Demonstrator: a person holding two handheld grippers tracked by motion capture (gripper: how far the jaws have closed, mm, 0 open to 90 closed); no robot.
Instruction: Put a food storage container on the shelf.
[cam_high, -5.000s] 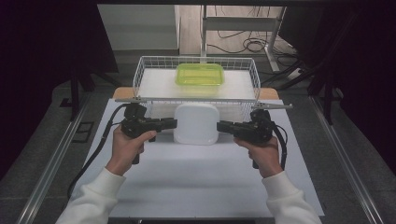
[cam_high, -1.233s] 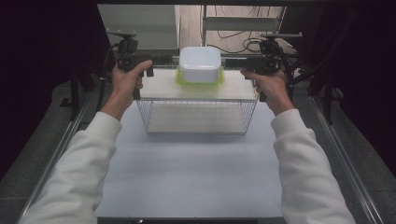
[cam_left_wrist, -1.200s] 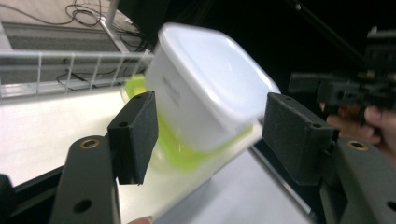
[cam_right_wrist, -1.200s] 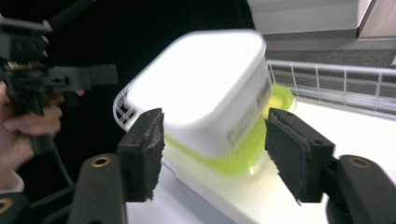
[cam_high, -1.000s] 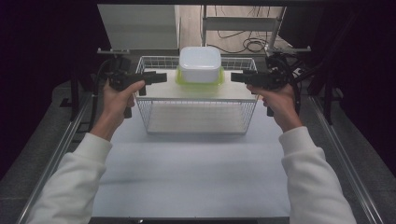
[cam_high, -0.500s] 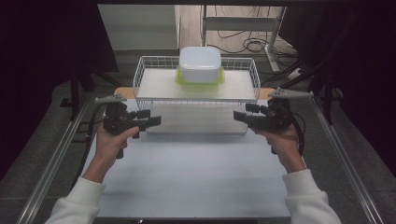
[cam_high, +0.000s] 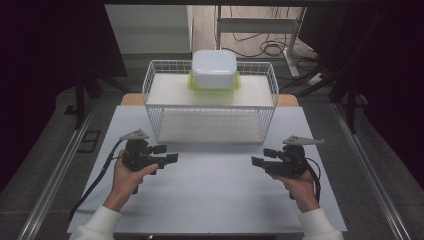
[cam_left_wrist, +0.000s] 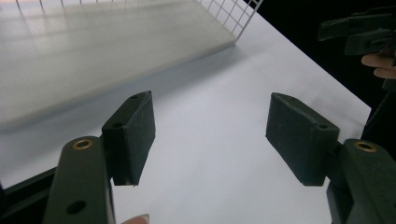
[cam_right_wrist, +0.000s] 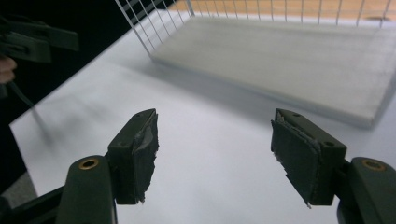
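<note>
A white wire basket (cam_high: 210, 107) stands at the far middle of the desk (cam_high: 210, 190), which is covered with a white sheet. Across the basket's top lies a pale board (cam_high: 165, 90), and on it, toward the far side, sits a yellow-green container (cam_high: 192, 85) with a white tub (cam_high: 214, 67) resting upside down on top of it. Another pale board (cam_left_wrist: 93, 51) lies on the basket's floor.

Nearer to me, the person holds both tools low over the bare sheet, well apart from the basket and from each other. The left gripper (cam_high: 167, 159) is in the left hand (cam_high: 127, 175), pointing inward toward the middle of the desk; its fingers (cam_left_wrist: 133, 130) are spread wide with nothing between them. The right gripper (cam_high: 257, 161) sits in the right hand (cam_high: 300, 187), pointing back toward the left one, and its fingers (cam_right_wrist: 303, 149) are likewise released and empty, their pads looking worn at the edges. A cable (cam_high: 95, 185) trails from the left gripper down toward the near edge.
</note>
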